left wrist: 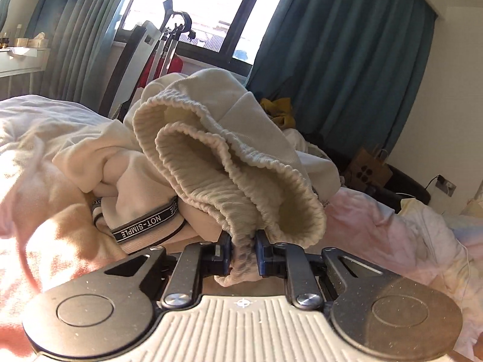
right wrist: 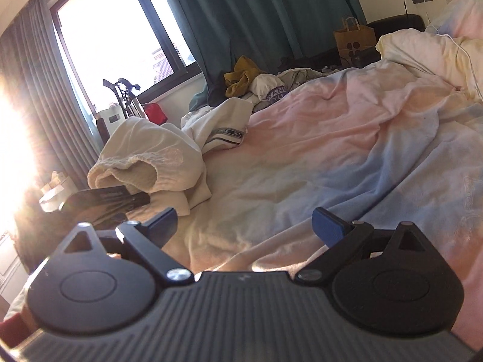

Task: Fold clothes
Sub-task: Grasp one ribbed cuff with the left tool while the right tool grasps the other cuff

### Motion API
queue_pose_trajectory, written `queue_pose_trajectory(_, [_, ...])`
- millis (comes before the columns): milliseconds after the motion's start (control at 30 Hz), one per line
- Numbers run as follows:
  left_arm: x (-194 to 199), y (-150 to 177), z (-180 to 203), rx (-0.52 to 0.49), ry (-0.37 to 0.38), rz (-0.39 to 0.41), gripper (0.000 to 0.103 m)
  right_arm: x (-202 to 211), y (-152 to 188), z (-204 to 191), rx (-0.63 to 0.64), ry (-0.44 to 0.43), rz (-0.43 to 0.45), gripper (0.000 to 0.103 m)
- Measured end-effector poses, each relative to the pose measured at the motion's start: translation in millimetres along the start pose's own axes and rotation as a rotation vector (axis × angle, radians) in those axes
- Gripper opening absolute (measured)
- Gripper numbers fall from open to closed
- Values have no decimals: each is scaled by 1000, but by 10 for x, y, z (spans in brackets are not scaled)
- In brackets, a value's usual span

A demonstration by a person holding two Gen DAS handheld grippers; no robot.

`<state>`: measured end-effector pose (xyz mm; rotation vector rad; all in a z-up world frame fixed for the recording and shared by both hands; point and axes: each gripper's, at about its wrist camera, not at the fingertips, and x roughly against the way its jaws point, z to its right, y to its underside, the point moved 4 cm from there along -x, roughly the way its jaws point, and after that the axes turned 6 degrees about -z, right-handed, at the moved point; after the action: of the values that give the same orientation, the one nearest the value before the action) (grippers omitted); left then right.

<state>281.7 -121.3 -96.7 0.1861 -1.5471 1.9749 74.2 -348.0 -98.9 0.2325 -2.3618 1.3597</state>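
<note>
Left tongs [left wrist: 244, 249] clamp cream garment [left wrist: 229, 163] waistband; right tongs [right wrist: 244, 226] wide apart.

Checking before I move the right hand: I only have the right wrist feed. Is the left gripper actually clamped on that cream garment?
Observer: Yes. The left gripper is shut on the ribbed waistband of the cream garment, fabric bunched between its blue pads.
Operator: Any print on it? Mine is too small to read.
Observer: A black band on it reads NOT-SIMPLE.
Operator: Is the right gripper visible from the left side?
Observer: No. The left wrist view does not show it; in yours the right gripper is open above the bedspread.
</note>
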Motion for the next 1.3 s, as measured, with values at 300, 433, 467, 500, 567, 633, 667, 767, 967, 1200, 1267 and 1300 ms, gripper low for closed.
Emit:
queue_pose_trajectory(300, [1444, 54, -8, -146, 7, -40, 14, 257, -113, -180, -6, -156, 17, 97])
queue_pose_trajectory(433, [2045, 332, -166, -122, 30, -36, 14, 438, -58, -418, 25, -307, -12, 97])
queue_pose_trajectory(467, [2124, 394, -221, -106, 32, -42, 14, 468, -31, -479, 35, -336, -26, 97])
queue_pose_trajectory(500, [2199, 453, -279, -86, 33, -48, 14, 463, 15, -528, 44, -348, -51, 97])
queue_pose_trajectory(567, [2306, 547, -387, -49, 38, -59, 14, 455, 106, -625, 62, -374, -99, 97])
queue_pose_trajectory(633, [2343, 603, -482, -14, 45, -64, 14, 448, 197, -721, 80, -399, -148, 97])
queue_pose_trajectory(667, [2331, 625, -517, -2, 46, -71, 14, 445, 242, -769, 89, -411, -172, 93])
queue_pose_trajectory(767, [2296, 653, -558, 12, 53, -94, 15, 438, 360, -879, 124, -425, -219, 79])
queue_pose_trajectory(967, [2199, 740, -623, 21, 42, -114, 16, 441, 404, -898, 86, -452, -225, 66])
queue_pose_trajectory(1200, [2137, 733, -638, 25, 43, -129, 17, 320, 573, -1025, 161, -444, -276, 56])
queue_pose_trajectory(1267, [2107, 745, -614, 17, 45, -135, 17, 291, 601, -1065, 173, -436, -280, 54])
queue_pose_trajectory(1300, [2087, 751, -595, 10, 43, -137, 17, 267, 616, -1084, 177, -423, -285, 51])
